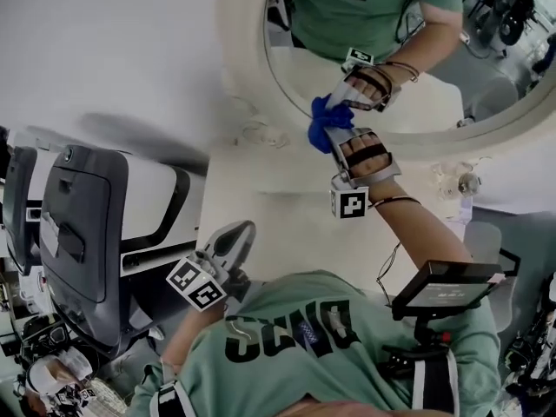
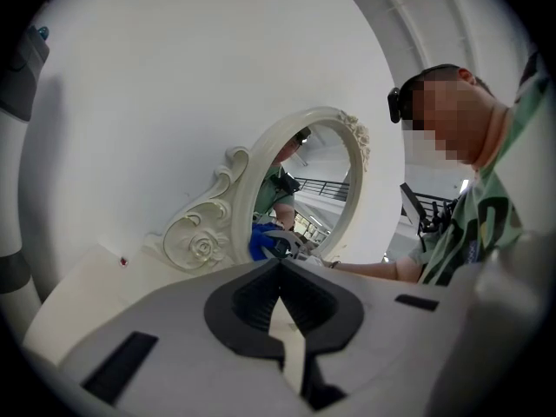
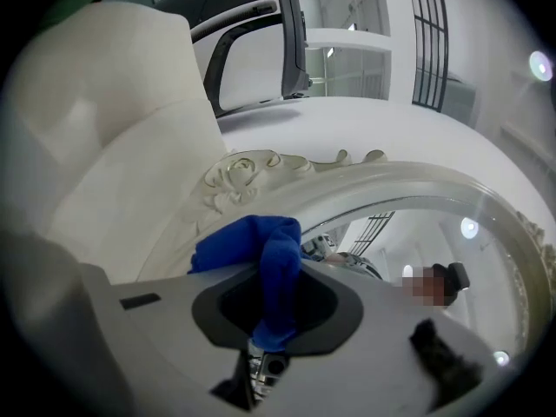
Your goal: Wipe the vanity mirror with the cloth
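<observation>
Fingers of my right gripper (image 3: 276, 272) are pinched shut on the blue cloth (image 3: 248, 240), which bunches out past the tips. Those of my left gripper (image 2: 280, 264) are pressed together with nothing between them.

Biggest before me is the vanity mirror (image 1: 246, 55), round, with a cream frame carved in scrolls and a rose (image 2: 201, 247). Its glass reflects my green shirt and the right gripper. It stands on a white tabletop (image 1: 261, 200), and a plain white wall rises behind it.

Well apart from the mirror, off to its left in the head view, stand grey seat backs (image 1: 87, 224). Nearer me than the mirror, on its right side, a dark flat screen (image 1: 447, 285) sits on a black mount.

My right gripper (image 1: 334, 135) reaches up to the mirror's lower edge. My left gripper (image 1: 240, 231) hangs low over the tabletop's near edge, well apart from the mirror, its tips pointing towards it.

The cloth (image 1: 325, 123) lies against the glass just inside the frame, meeting its own reflection there. In the left gripper view it shows as a blue patch (image 2: 261, 241) at the foot of the mirror.

Smallest are the marker cubes: one (image 1: 349, 203) behind my right gripper, one (image 1: 198, 283) behind my left.
</observation>
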`<state>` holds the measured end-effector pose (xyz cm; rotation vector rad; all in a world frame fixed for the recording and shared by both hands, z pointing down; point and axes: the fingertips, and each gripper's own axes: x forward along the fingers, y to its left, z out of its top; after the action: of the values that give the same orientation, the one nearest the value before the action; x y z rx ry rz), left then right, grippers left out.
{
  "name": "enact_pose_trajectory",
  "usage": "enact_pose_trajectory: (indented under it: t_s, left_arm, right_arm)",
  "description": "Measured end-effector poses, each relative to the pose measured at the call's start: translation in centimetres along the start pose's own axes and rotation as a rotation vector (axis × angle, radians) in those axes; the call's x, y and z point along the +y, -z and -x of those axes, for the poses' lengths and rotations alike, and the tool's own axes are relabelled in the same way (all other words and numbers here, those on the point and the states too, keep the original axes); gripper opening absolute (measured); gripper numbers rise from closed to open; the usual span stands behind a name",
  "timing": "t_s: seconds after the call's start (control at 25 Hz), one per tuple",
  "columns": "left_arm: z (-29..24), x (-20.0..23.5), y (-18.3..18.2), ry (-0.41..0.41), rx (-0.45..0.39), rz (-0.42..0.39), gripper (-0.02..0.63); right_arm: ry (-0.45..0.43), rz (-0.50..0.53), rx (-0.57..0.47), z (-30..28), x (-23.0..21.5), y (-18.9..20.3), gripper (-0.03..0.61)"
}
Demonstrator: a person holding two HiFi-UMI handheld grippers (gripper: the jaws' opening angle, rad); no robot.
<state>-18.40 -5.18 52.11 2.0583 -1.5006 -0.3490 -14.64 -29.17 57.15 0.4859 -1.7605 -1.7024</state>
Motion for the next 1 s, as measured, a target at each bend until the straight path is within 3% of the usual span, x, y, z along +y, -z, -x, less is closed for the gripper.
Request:
enact_pose_trajectory:
  t_s: [0.12, 0.44, 0.6, 0.72, 1.0]
  left_arm:
    - [-0.7, -1.1, -1.4, 0.04, -0.037, -0.025, 0.009]
    - [-0.6, -4.4, -5.9, 0.115, -0.164, -0.099, 0.009]
    - [-0.2, -4.8, -7.9, 0.119, -0.225, -0.133, 0.009]
    - [0.5, -4.6, -9.0, 0.108, -0.264, -0.148, 0.009]
    - [2.4, -3.2, -11.1, 0.068, -0.312, -0.181, 0.009]
  right_arm:
    - [0.008, 0.005, -0.01, 1.3, -3.8, 0.0, 0.055]
    - [0.469, 0.007, 0.0, 9.4, -31.9, 2.2, 0.055]
    - [0.615, 0.047, 0.07, 12.0, -42.2, 4.2, 0.055]
    - [0.632, 0.086, 0.122, 12.1, -45.4, 4.9, 0.055]
    - [0.591, 0.109, 0.196, 10.2, -45.2, 6.1, 0.055]
